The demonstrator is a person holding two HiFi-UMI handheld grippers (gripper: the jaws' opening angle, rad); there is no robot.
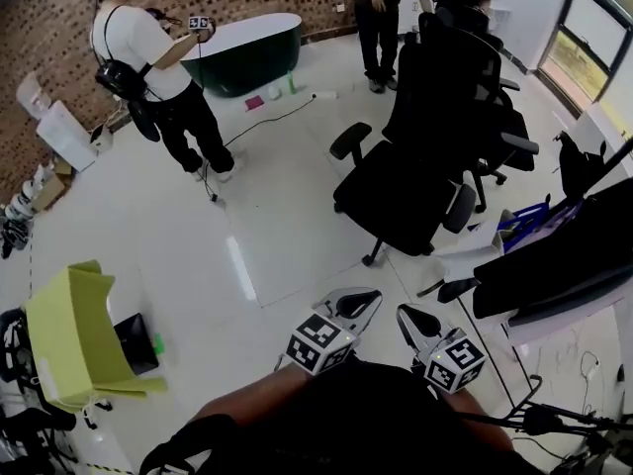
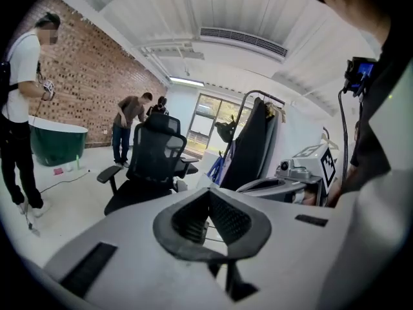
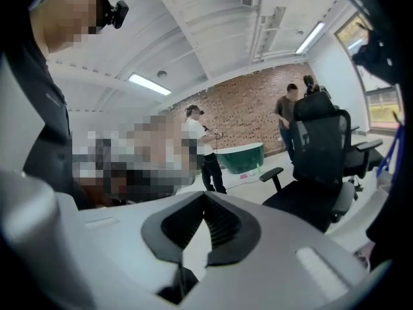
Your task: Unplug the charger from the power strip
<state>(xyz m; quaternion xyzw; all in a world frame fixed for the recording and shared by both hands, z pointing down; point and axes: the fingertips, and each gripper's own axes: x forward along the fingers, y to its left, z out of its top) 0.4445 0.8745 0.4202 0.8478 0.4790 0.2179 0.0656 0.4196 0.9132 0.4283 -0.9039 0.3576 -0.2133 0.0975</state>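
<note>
Pointing out over the office floor, the left gripper and right gripper are sitting with jaws pressed together, empty, while what looks like the white power strip is lying far off beside the green tub, its charger too small to tell.

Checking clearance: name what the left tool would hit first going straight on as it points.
Probably the black office chair, which stands ahead of the shut, empty left tool; nothing nearer shows, though depth is unclear.

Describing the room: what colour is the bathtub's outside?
The bathtub is dark green, clearest in the head view.
</note>
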